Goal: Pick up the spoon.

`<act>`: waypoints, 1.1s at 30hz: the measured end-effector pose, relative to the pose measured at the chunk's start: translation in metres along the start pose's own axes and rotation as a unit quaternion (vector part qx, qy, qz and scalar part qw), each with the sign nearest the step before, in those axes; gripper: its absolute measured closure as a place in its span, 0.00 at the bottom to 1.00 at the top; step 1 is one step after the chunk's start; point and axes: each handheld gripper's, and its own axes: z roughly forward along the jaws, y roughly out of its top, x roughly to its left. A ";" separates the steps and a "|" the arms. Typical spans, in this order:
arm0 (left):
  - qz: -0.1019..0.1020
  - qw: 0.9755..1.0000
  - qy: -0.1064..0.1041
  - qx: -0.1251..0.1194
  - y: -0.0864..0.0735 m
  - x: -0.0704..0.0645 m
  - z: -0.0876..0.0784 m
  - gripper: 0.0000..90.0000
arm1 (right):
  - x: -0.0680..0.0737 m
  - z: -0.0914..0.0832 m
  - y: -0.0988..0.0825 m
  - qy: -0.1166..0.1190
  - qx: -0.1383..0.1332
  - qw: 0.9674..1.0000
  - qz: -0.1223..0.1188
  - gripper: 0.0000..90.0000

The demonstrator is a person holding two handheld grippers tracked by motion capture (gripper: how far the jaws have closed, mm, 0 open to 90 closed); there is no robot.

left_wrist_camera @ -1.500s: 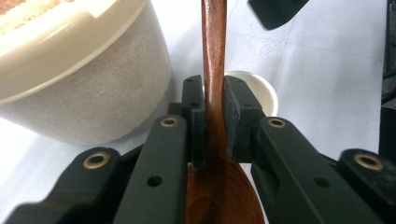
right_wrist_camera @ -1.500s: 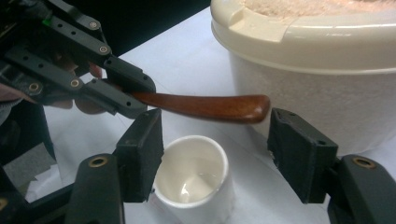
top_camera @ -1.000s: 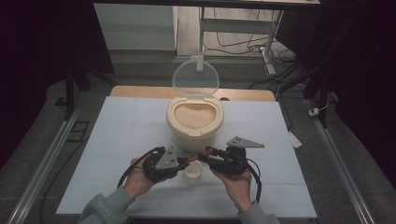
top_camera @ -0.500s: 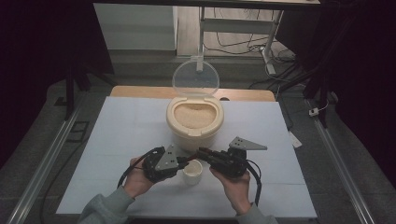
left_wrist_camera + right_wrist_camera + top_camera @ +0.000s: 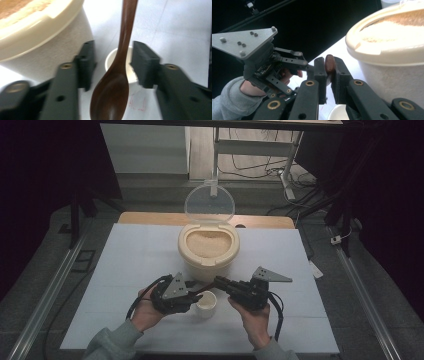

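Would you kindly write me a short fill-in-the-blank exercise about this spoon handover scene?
1. The right gripper is shut on the handle of a brown wooden ____.
2. The left gripper has its jaws ____, apart from the spoon.
3. The big tub has its clear lid standing ____.
4. Between the grippers stands a small white ____.

Missing words: spoon; open; open; cup

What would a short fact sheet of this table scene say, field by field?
Held item: brown wooden spoon
Who grips it: right hand-held gripper, jaws shut on the handle end
Other tool: left hand-held gripper, jaws have just been opening, standing apart on either side of the spoon without pressing it
Below the spoon: small white cup
Behind the cup: cream container filled with pale grain, clear lid raised
Surface: white table
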 end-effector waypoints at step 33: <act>-0.183 0.982 0.048 0.022 -0.109 0.030 -0.049 0.19 | -0.011 -0.034 0.016 -0.021 -0.061 0.997 -0.039 0.93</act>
